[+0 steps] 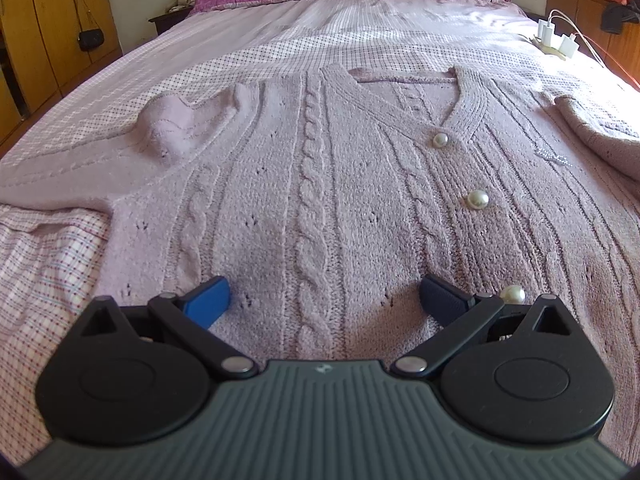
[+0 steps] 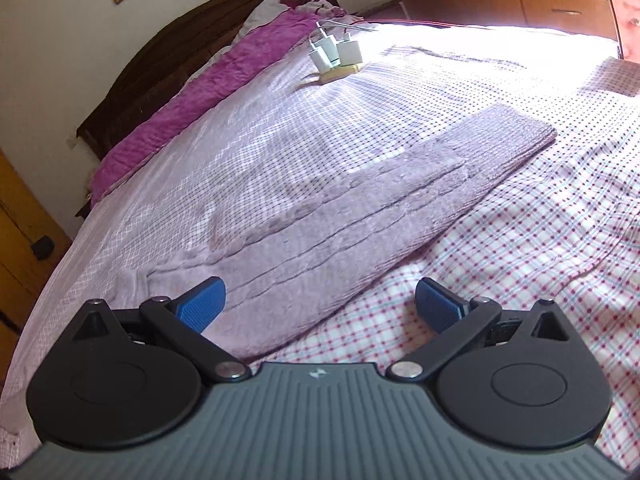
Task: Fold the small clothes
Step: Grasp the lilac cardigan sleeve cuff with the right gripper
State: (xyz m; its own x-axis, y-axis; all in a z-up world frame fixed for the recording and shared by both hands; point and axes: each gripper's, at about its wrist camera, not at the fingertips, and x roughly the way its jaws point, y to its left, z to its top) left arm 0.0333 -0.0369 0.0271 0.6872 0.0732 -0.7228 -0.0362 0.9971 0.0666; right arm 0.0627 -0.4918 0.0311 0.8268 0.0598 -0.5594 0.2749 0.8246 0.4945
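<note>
Right tongs (image 2: 320, 304) spread wide, empty, over lilac knit sleeve (image 2: 360, 208) flat on checked bedsheet (image 2: 520, 248)

Left hand-held gripper (image 1: 324, 300): grey ribbed body showing a small pale logo mark, two black round discs at the sides, black link arms carrying silver rivets, blue textured pads (image 1: 208, 300) sitting on the fingers. Right hand-held gripper (image 2: 320, 304) looking identical: grey ribbed housing, black discs, silver pivot pins, blue ridged pads (image 2: 202, 306).
</note>
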